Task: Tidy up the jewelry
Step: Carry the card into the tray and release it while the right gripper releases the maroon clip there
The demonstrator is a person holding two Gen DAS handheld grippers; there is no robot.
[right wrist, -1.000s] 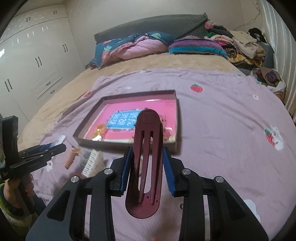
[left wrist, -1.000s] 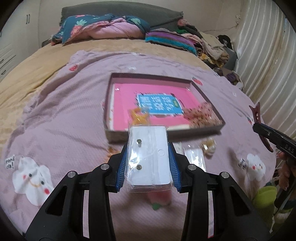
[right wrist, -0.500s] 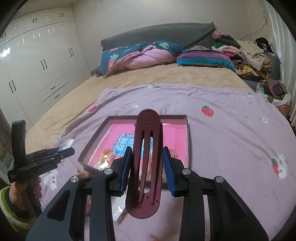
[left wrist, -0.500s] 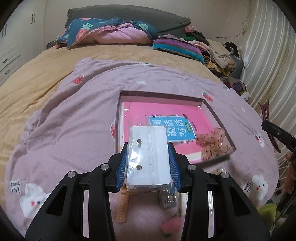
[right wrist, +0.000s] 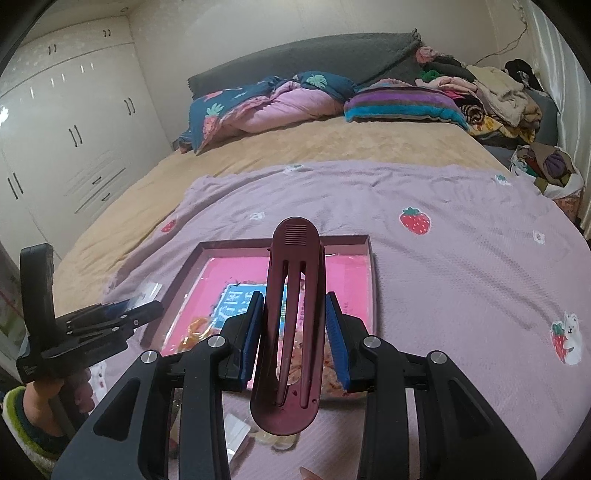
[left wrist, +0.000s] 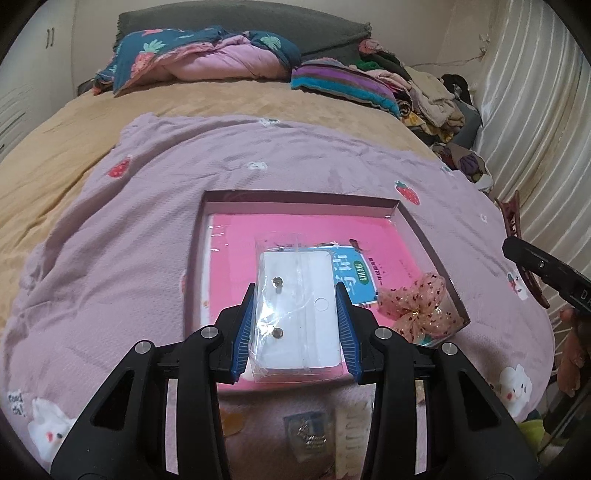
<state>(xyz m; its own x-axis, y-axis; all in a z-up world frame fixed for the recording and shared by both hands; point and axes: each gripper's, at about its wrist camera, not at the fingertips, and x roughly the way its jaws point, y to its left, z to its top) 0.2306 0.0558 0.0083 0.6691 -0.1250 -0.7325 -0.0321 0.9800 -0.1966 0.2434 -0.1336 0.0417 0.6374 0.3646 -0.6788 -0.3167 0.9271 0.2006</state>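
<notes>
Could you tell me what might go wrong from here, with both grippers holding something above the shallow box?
1. The left gripper pinches the clear plastic packet holding a white earring card by its edges only; the slick film could slip out.
2. The sparkly pink bow fills the right corner of the pink-lined shallow box; the long maroon plastic hair clip in the right gripper could land on it.

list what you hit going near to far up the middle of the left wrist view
left gripper shut on the bagged earring card → pink-lined box → lilac strawberry blanket → tan bedspread → folded floral quilt → grey headboard
</notes>
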